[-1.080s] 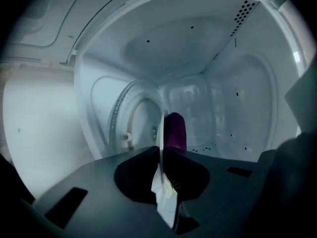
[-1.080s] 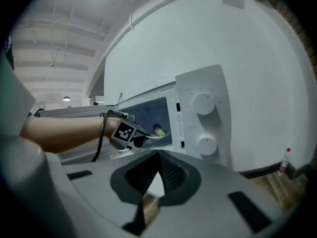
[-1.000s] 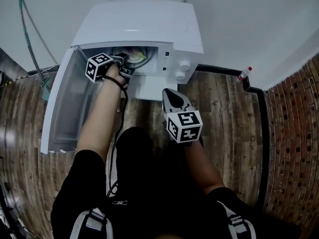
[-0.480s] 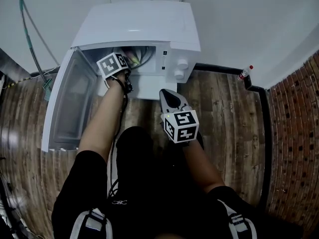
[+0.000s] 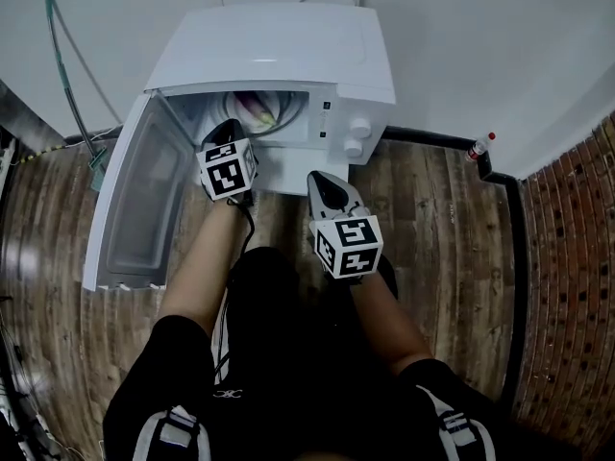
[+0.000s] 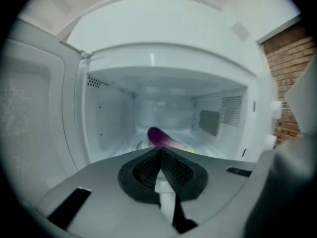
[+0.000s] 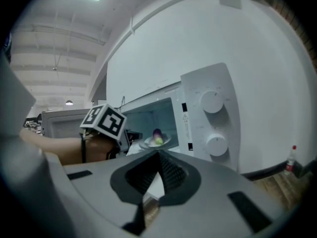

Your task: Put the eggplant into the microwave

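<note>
The purple eggplant [image 6: 159, 136] lies on the glass plate inside the open white microwave [image 5: 279, 56], and it also shows in the head view [image 5: 253, 107] and in the right gripper view [image 7: 157, 134]. My left gripper [image 5: 224, 129] is just outside the opening, in front of the eggplant and apart from it. Its jaws [image 6: 159, 151] have just been closing and now stand shut with nothing between them. The right gripper [image 5: 323, 180] hangs lower, in front of the microwave's control panel [image 7: 212, 123], shut and empty [image 7: 158, 155].
The microwave door [image 5: 139, 205] is swung wide open to the left. A small red-capped bottle [image 5: 478, 146] stands by the wall at the right, next to a black pipe [image 5: 507, 257] and brick wall [image 5: 577, 248]. A green hose [image 5: 60, 70] hangs at the left.
My left gripper has drawn back out of the microwave opening and rolled, so its marker cube faces up. The eggplant stays inside on the plate. The right gripper has hardly moved.
</note>
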The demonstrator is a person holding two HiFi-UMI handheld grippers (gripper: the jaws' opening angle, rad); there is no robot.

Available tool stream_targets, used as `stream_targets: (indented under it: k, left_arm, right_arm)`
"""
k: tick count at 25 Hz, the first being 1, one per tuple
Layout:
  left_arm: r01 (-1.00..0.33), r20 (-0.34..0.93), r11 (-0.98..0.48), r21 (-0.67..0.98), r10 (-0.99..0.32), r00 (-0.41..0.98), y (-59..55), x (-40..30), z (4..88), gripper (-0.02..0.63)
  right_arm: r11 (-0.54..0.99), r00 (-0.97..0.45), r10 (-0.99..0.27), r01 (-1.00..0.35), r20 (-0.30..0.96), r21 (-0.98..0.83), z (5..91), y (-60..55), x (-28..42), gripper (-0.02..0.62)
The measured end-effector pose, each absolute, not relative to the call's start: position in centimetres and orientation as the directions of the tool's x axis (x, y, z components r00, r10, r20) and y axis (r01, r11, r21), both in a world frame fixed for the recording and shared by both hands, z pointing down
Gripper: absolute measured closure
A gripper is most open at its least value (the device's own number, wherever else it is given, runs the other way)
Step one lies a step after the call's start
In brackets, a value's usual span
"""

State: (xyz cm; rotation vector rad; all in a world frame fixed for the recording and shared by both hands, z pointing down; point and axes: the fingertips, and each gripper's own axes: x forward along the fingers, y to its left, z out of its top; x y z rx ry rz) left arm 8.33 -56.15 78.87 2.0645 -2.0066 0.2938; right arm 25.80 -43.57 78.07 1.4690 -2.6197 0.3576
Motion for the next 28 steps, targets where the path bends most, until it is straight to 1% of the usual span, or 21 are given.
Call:
stream_targets:
  k: [2,4,9,12,15,18,21,24,28]
  left_arm:
    - [-0.992,0.249,-0.111,0.061,-0.961,0.123,-54.2,9.7,77.4,0.609]
    - [-0.985,0.209,-0.161,0.068,-0.963,0.172,-52.4,10.5,76.7,0.609]
    - [-0.970,0.163,-0.206,0.130,-0.960,0.226,-50.7,11.3,76.1,0.609]
    - [-0.955,0.147,-0.224,0.197,-0.956,0.255,-49.4,11.6,72.4,0.609]
    - [-0.948,0.133,-0.237,0.212,-0.954,0.268,-47.7,12.0,64.4,0.609]
    - [-0.952,0.124,-0.249,0.176,-0.954,0.272,-46.7,12.2,53.9,0.609]
    - [-0.959,0.152,-0.253,0.131,-0.950,0.271,-45.3,12.9,44.0,0.609]
    - [-0.951,0.200,-0.260,0.168,-0.935,0.291,-43.5,13.3,35.8,0.609]
    - [-0.947,0.220,-0.266,0.180,-0.927,0.303,-41.0,13.6,26.9,0.609]
  right_arm:
    - [0.514,-0.536,-0.821,-0.844,0.196,-0.154,77.8,-44.0,24.8,0.588]
    - [0.526,-0.548,-0.820,-0.835,0.164,-0.163,77.4,-44.6,23.6,0.588]
    - [0.567,-0.578,-0.814,-0.812,0.058,-0.139,75.5,-47.3,20.8,0.588]
    - [0.577,-0.588,-0.808,-0.802,0.035,-0.156,72.2,-47.9,20.3,0.588]
    - [0.583,-0.595,-0.803,-0.795,0.028,-0.169,64.8,-47.1,20.1,0.588]
    - [0.570,-0.581,-0.814,-0.806,0.025,-0.157,55.1,-46.4,20.2,0.588]
    - [0.542,-0.552,-0.833,-0.827,0.036,-0.149,44.4,-45.6,21.3,0.588]
    - [0.508,-0.517,-0.855,-0.850,0.038,-0.136,34.0,-44.7,22.3,0.588]
    - [0.496,-0.505,-0.861,-0.860,0.061,-0.119,24.4,-42.9,23.3,0.588]
